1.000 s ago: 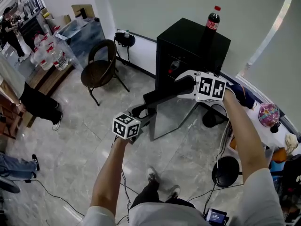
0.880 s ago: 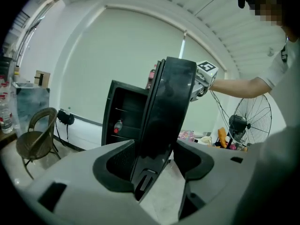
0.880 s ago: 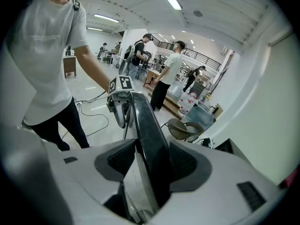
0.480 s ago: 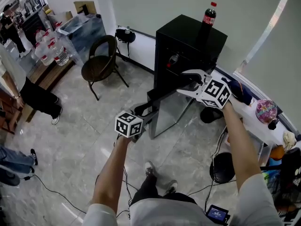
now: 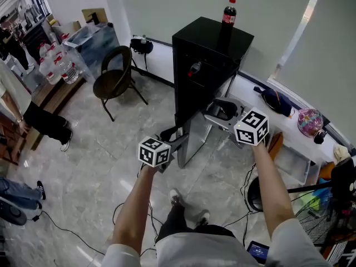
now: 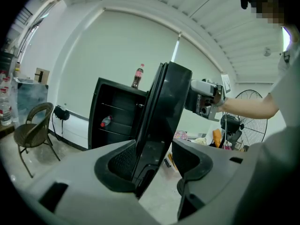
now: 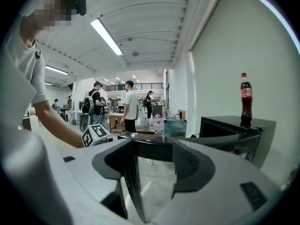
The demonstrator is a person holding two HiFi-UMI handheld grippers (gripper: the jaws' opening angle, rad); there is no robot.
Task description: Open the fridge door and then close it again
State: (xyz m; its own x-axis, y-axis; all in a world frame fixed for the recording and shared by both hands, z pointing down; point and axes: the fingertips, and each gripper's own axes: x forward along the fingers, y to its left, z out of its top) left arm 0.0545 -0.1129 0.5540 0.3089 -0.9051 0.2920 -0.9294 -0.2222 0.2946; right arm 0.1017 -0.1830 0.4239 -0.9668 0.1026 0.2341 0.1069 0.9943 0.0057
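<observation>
– Grey tiled floor [image 5: 100,166], pale wall [image 5: 167,4]. Where is the fridge?
– The black fridge [image 5: 208,49] stands at the far wall. Its door [image 5: 196,135] is upright and swung out toward the near side, with a bottle [image 5: 194,68] on a shelf inside.
– And the grippers?
– The left gripper [image 6: 157,161] straddles the door's outer edge, jaws apart, unclamped. The right gripper [image 7: 152,165] gapes around the door's top corner.
– Anything around?
– A red-labelled cola bottle [image 5: 227,14] on top, print unreadable, and a chair [image 5: 114,79] to the left.
</observation>
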